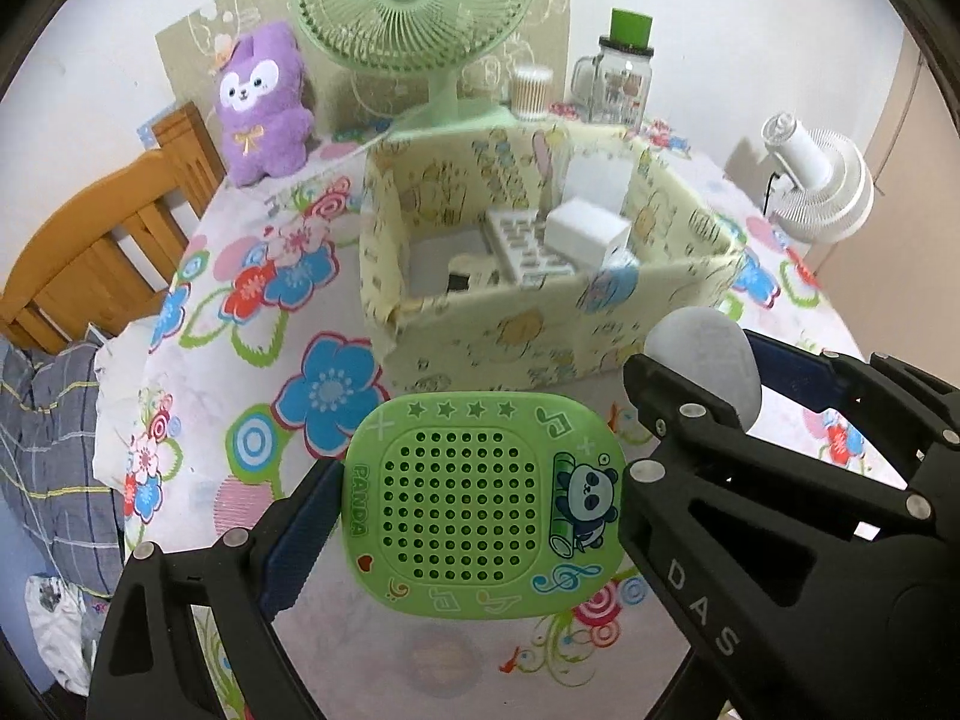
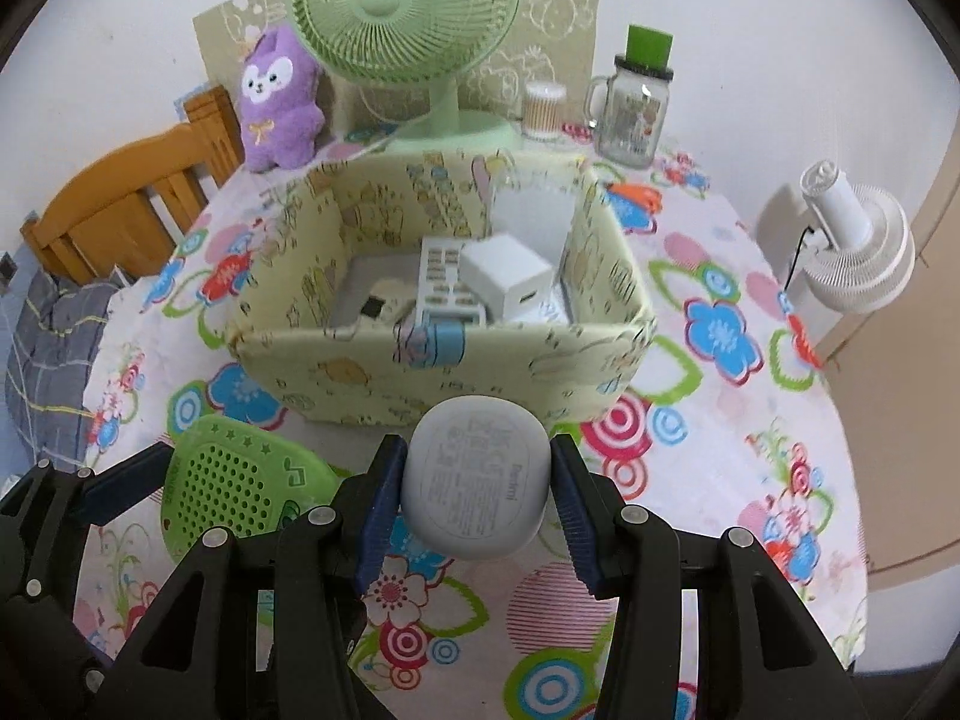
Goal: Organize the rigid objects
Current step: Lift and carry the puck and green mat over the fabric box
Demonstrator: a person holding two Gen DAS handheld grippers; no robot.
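Green speaker point(image 1: 480, 504) pinched edgewise in left gripper point(image 1: 480, 510); right gripper point(image 2: 477, 492) squeezing grey case point(image 2: 477, 480). Both light, stiff, prob. slippery plastic; box point(image 2: 444, 384) just beyond.

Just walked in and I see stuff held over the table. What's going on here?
A person is tidying small hard items with a handheld gripper in each hand. The left gripper grips a green panda speaker by its sides; the right gripper is shut on a grey rounded device. Both are held above the floral tablecloth, just in front of the yellow patterned storage box, which already holds a remote control and a white charger cube.
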